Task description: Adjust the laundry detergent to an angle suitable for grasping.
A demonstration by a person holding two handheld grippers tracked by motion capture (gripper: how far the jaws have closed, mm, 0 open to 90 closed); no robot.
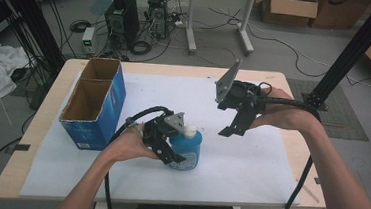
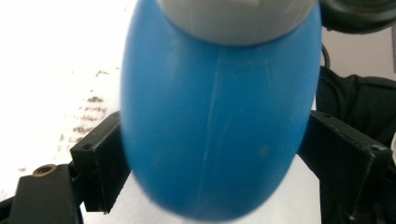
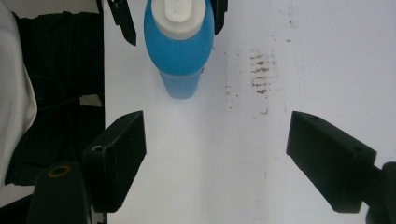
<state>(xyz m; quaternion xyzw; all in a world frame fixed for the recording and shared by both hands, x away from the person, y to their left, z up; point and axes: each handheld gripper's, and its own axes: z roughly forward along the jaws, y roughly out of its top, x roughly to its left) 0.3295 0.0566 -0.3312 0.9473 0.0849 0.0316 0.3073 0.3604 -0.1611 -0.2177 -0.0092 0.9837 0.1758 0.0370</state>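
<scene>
Blue bottle [image 1: 186, 149] stands upright on the white paper sheet [image 1: 249, 159] that covers the light wooden table [image 1: 48, 99], near the person's edge, left of centre. Body is smooth, glossy plastic, oval in cross-section, swelling at the shoulder and narrower toward the base; white flip cap [image 1: 189, 131] on top. In the left gripper view a faint moulding seam and fine scratches run down the blue wall [image 2: 219, 121], with the grey-white cap edge above it.

Left gripper [image 1: 169, 148]: matte black, blocky jaws set on either side of the bottle at mid-body, closed against its flanks. Left hand [image 1: 127, 145] wraps the handle; a black cable arcs over it.

Right gripper [image 1: 229, 128]: held in the air above the sheet, right of the bottle and well apart from it, tilted downward. Its jaws are spread wide with nothing between them; in the right gripper view they are square-ended black blocks [image 3: 116, 154] over bare paper. A grey three-cornered plate [image 1: 227, 80] stands on top.

The paper carries a patch of brown smudges [image 3: 261, 74] beside the bottle.

Open-topped blue cardboard box [image 1: 96, 102], raw brown inside, split into two compartments, stands on the table's left side, just beside the left hand
</scene>
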